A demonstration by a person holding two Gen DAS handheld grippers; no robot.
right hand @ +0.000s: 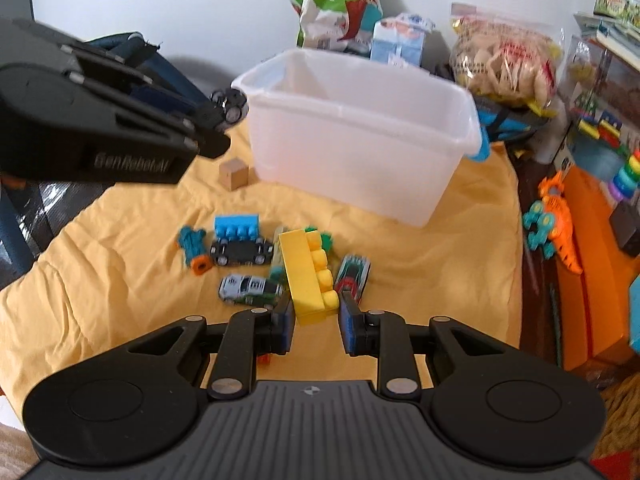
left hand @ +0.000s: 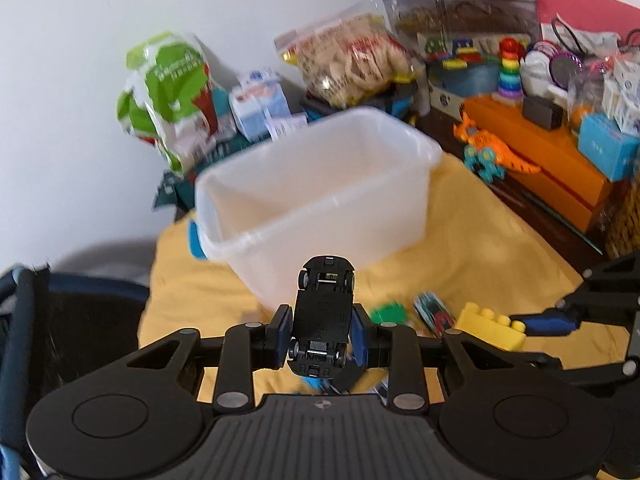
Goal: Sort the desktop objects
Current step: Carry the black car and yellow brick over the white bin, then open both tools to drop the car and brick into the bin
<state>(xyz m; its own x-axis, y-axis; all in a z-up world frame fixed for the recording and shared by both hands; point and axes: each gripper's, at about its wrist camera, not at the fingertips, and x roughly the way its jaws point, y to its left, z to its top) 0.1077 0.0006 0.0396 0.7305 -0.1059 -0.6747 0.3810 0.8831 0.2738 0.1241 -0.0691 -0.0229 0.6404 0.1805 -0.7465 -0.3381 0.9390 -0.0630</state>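
My left gripper [left hand: 322, 320] is shut on a black toy car [left hand: 324, 304], which stands belly-up between the blue pads. It hangs just in front of the white translucent bin [left hand: 256, 240]. The right wrist view shows this gripper [right hand: 222, 114] with the car [right hand: 229, 107] at the bin's [right hand: 360, 160] left rim. My right gripper [right hand: 316, 306] is shut on the near end of a yellow toy brick [right hand: 306, 276], above the yellow cloth [right hand: 120, 240]. From the left wrist view, the right gripper [left hand: 524, 326] and its brick [left hand: 490, 326] appear low on the right.
On the cloth lie a blue brick [right hand: 236, 224], another upturned black car [right hand: 242, 253], a teal and orange piece [right hand: 194, 250], a white car [right hand: 250, 289], a red and green car [right hand: 352, 274] and a wooden cube [right hand: 234, 174]. An orange dinosaur [right hand: 556, 224] and boxes crowd the right.
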